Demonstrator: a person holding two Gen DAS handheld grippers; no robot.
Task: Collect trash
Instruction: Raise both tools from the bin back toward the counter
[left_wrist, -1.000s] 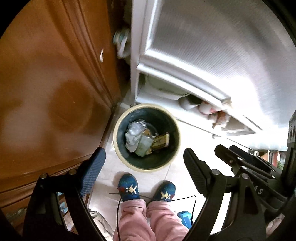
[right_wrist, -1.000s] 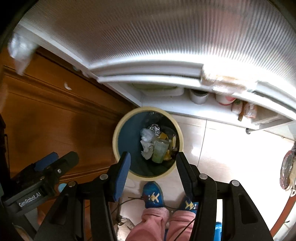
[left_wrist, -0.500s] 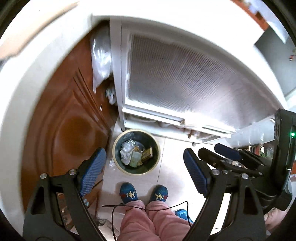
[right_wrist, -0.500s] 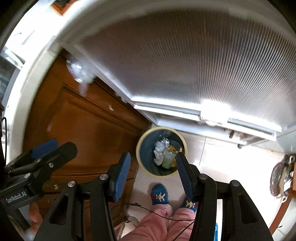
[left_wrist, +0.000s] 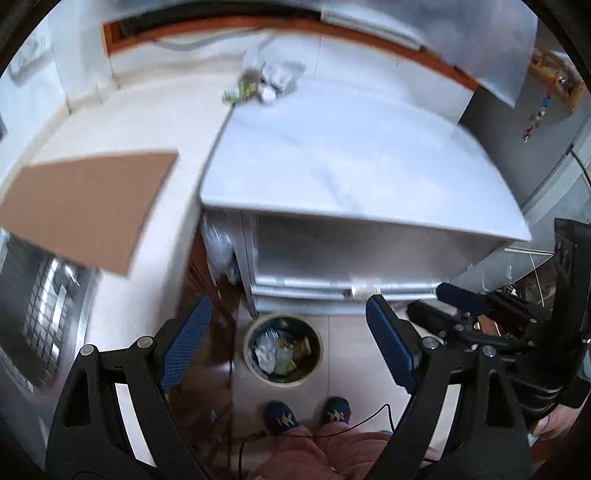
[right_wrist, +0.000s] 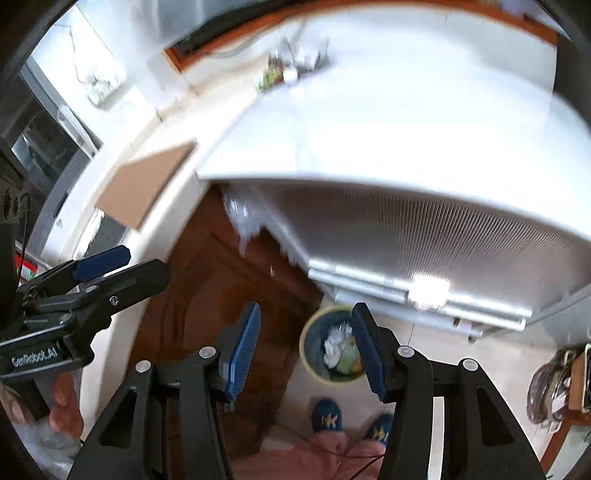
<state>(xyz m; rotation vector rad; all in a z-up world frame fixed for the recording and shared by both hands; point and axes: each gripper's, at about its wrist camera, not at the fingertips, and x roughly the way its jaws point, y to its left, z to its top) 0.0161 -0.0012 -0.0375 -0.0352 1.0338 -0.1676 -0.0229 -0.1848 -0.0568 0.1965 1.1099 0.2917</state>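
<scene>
A round cream-rimmed trash bin (left_wrist: 282, 355) stands on the floor far below, holding crumpled paper and wrappers; the right wrist view shows the bin (right_wrist: 330, 347) partly behind a finger. Loose trash (left_wrist: 264, 83) lies at the far edge of the white tabletop (left_wrist: 351, 158), seen in the right wrist view as a blurred trash pile (right_wrist: 291, 68). My left gripper (left_wrist: 288, 339) is open and empty, high above the bin. My right gripper (right_wrist: 304, 345) is open and empty too. Each gripper shows in the other's view, the right (left_wrist: 461, 299) and the left (right_wrist: 103, 258).
A brown cardboard sheet (left_wrist: 88, 206) lies on the white counter at left. A wooden cabinet door (right_wrist: 221, 291) stands beside the table's ribbed front panel (right_wrist: 443, 240). The person's blue slippers (left_wrist: 306, 411) and pink trousers stand near the bin. A cable trails by the feet.
Both grippers have risen well above the bin. The bin has shrunk in view, and the tabletop with its trash and the counter with the cardboard have come into sight. Jaws unchanged.
</scene>
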